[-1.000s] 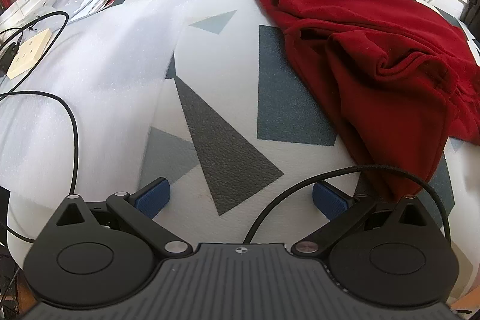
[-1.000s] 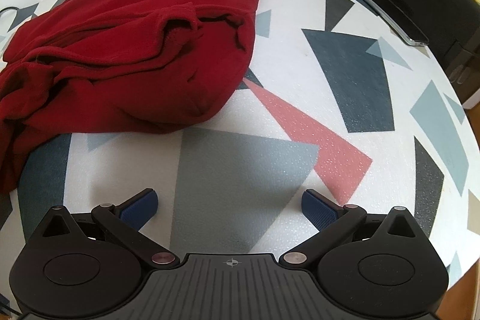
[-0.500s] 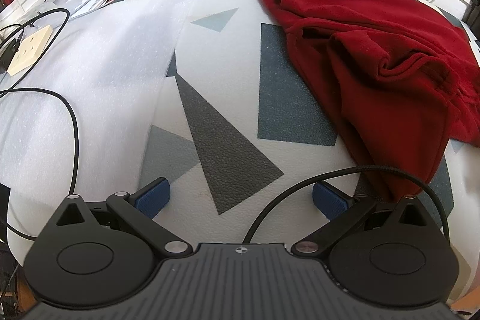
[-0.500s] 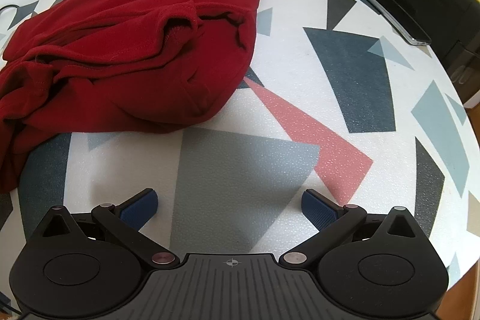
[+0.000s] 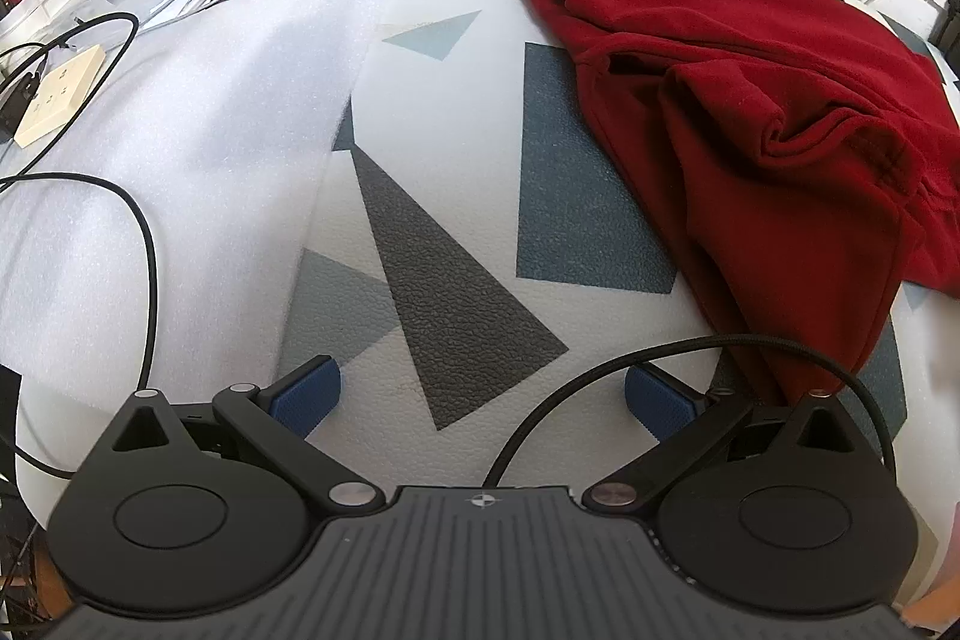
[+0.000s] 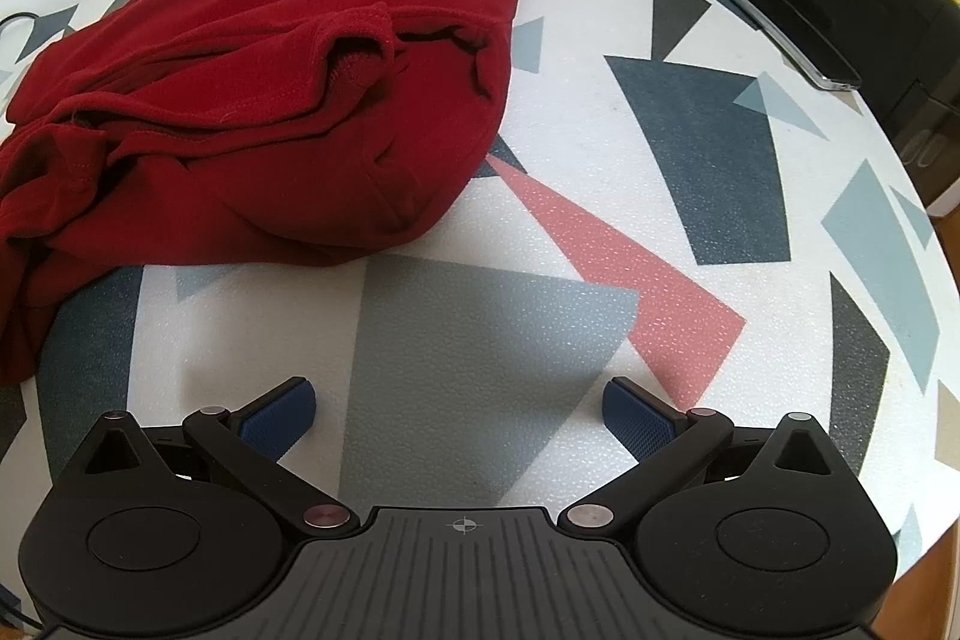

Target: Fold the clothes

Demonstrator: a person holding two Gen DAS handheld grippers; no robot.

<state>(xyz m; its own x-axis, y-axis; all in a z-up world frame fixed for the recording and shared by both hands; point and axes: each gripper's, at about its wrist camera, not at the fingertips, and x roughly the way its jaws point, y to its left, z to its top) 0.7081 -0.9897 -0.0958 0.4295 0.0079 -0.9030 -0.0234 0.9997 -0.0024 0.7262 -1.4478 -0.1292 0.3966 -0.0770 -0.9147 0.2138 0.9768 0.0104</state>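
White foam sheet [image 5: 198,112] only in left view; red garment [image 6: 258,112] beside wide, empty fingers [image 6: 282,415].

We see our right tongs [image 6: 459,412] spread wide with nothing between the blue pads [image 6: 279,415], hovering over the patterned surface [image 6: 690,196]. The red garment [image 6: 270,118] lies crumpled in a heap ahead to the left, apart from the tongs. A dark phone [image 6: 780,28] rests near the far right edge.

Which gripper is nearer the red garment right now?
Left. The left gripper has the red garment's hem beside its right finger; the right gripper sits back from the garment's edge.
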